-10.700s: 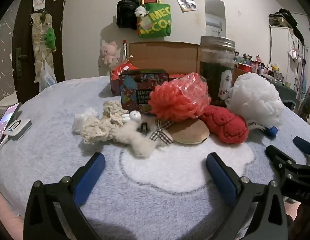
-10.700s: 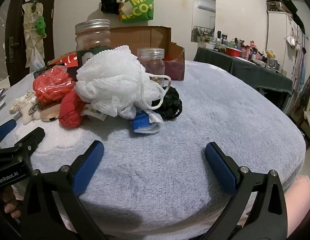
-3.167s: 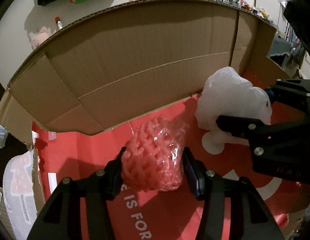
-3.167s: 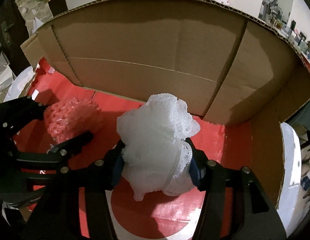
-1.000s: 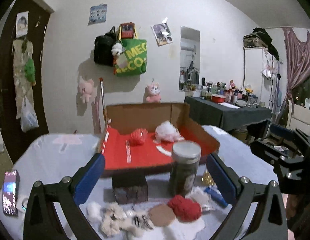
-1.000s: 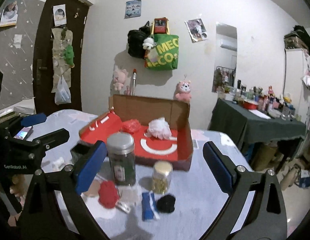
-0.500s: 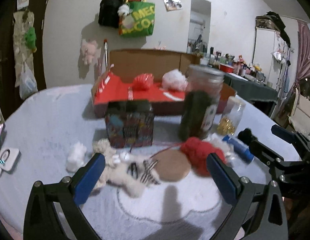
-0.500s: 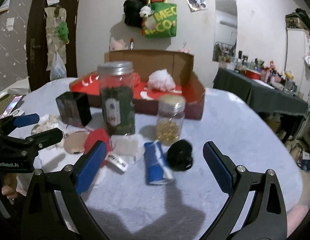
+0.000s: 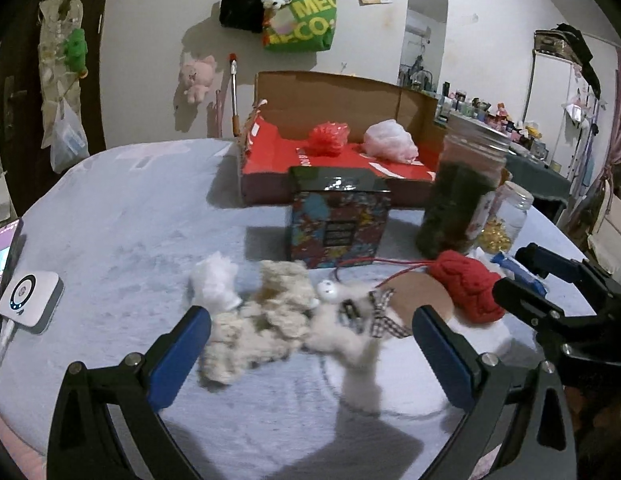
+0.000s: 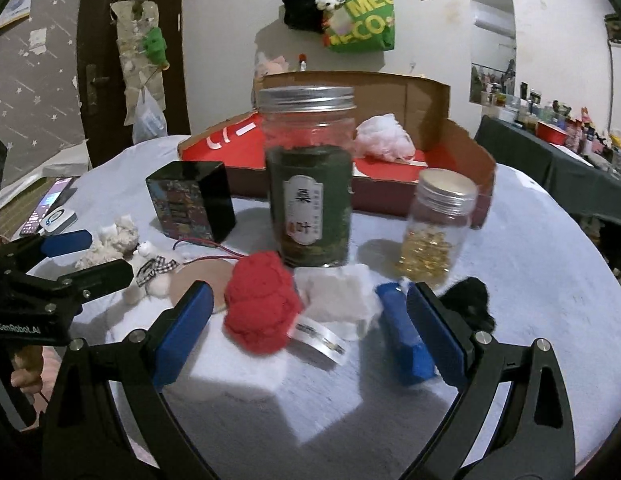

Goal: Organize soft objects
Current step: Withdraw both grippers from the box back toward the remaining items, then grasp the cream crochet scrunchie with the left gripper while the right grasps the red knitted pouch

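The cardboard box [image 9: 270,168] with a red inside stands at the back; a red mesh puff [image 9: 328,138] and a white mesh puff [image 9: 390,145] lie in it. In front of my open left gripper [image 9: 310,354] lie a cream crochet piece [image 9: 262,320], a small white tuft [image 9: 214,280] and a fluffy white toy with a checked bow [image 9: 362,336]. My open right gripper [image 10: 310,328] frames a red knitted ball [image 10: 260,306], a white soft pad [image 10: 336,300] and a blue packet [image 10: 402,332]. A black soft ball [image 10: 468,306] lies to the right.
A tall jar of dark leaves [image 10: 310,184], a small jar with golden contents [image 10: 438,228] and a patterned tin [image 9: 338,220] stand before the box. A round brown disc [image 9: 424,294] lies by the red ball. A phone and white device [image 9: 28,302] lie at the left.
Both grippers have come down and closer to the loose items on the table; the objects now look larger between the fingers. Both stay open and empty.
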`<action>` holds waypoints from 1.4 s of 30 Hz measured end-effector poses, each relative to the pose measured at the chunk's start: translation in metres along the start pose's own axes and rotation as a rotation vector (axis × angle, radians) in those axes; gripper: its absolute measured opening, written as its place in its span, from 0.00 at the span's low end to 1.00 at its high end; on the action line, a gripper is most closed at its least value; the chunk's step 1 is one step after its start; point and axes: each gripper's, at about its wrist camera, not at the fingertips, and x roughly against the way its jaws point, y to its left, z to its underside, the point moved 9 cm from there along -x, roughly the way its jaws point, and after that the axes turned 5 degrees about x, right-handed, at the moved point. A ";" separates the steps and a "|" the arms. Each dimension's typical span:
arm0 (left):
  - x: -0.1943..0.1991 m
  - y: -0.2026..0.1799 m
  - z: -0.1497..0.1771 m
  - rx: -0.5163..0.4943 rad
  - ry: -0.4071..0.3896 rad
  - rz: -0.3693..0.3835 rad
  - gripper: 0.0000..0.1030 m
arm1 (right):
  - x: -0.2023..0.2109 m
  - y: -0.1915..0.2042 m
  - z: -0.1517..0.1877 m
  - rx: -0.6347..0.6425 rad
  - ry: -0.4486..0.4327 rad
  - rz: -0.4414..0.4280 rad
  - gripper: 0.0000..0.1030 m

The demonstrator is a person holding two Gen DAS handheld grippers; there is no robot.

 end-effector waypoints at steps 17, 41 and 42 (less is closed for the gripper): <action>-0.024 0.033 -0.005 -0.070 0.104 0.006 0.75 | -0.028 0.024 -0.003 0.068 0.067 -0.078 0.46; 0.007 0.005 -0.016 -0.145 0.063 0.163 0.64 | -0.033 0.025 0.003 -0.006 0.116 -0.210 0.37; 0.004 0.003 -0.016 -0.147 0.073 0.169 0.62 | -0.033 0.025 0.003 -0.007 0.116 -0.212 0.37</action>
